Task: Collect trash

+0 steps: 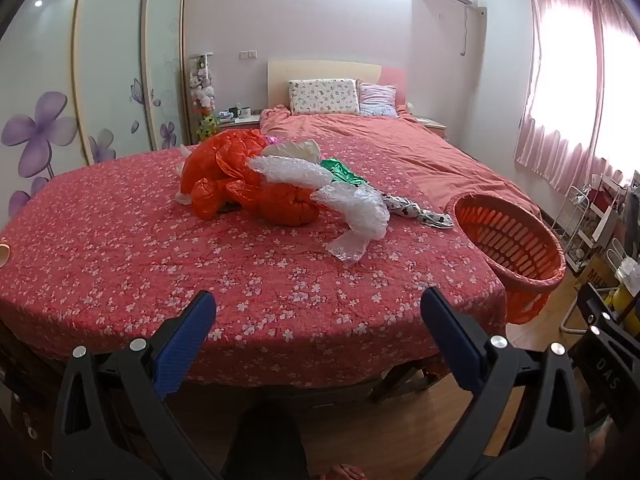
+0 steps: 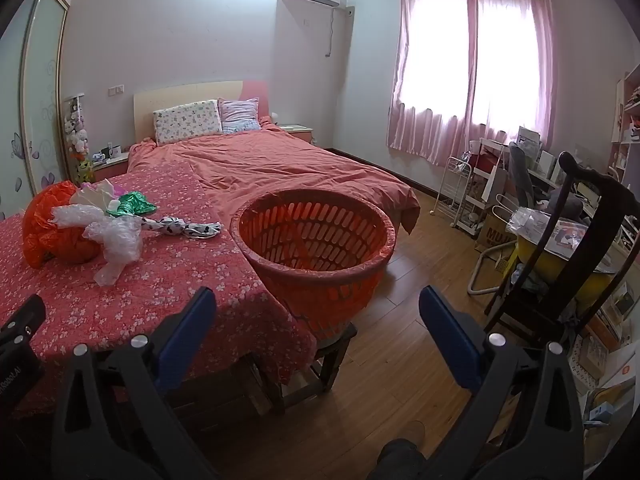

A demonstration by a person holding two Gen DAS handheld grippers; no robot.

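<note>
You are holding the left gripper (image 1: pixel 318 312) with its jaws spread wide and nothing lying between them, well short of the trash. The pile is sitting on the flowered tablecloth (image 1: pixel 120 248) at about twelve o'clock from those jaws: an orange plastic bag (image 1: pixel 240 176) at the left, clear bubble wrap (image 1: pixel 352 204) draping across it, a green foil scrap (image 1: pixel 340 170) behind, and a twisted black-and-white wrapper (image 1: pixel 420 210) trailing off toward three o'clock. The heap's long axis is running left to right, crosswise to your approach. You are holding the right gripper (image 2: pixel 318 312) equally spread and empty, aiming at the orange basket (image 2: pixel 320 268), which is standing at the table's right edge at twelve o'clock from it; the trash is lying off at ten o'clock in that view. Judging by this, your left hand is the nearer to the pile.
</note>
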